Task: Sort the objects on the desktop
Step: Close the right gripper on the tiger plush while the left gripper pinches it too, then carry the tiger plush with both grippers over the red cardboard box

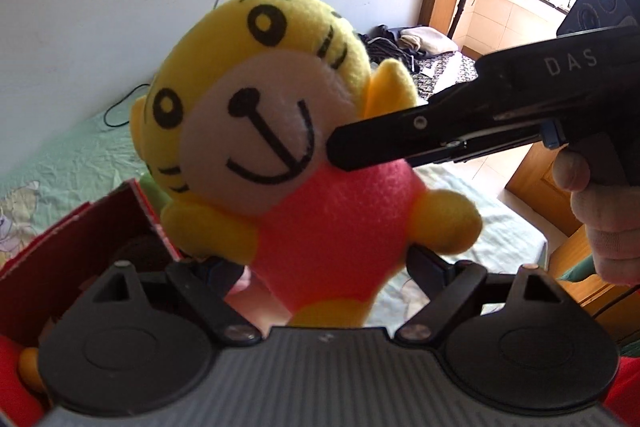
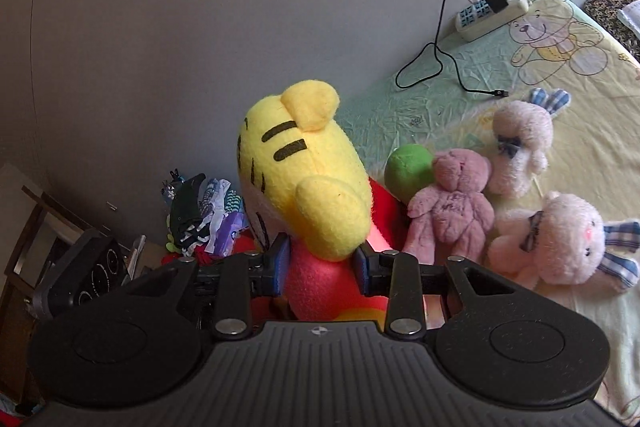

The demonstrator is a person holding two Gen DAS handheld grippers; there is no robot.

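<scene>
The tiger toy (image 1: 304,163) is showing matt, fuzzy fleece cloth; the right gripper (image 2: 320,263) is wearing matt black plastic (its screw heads shiny metal); the sheet (image 2: 460,99) is looking like crinkled cloth.

A yellow tiger plush (image 1: 276,131) in a pink top fills the left wrist view, its body between the left tongs (image 1: 328,267). The right tongs (image 1: 352,151) (marked DAS, held by a hand (image 1: 600,219)) touch its cheek. A red box (image 1: 80,235) sits lower left on the bed (image 1: 72,163).
</scene>
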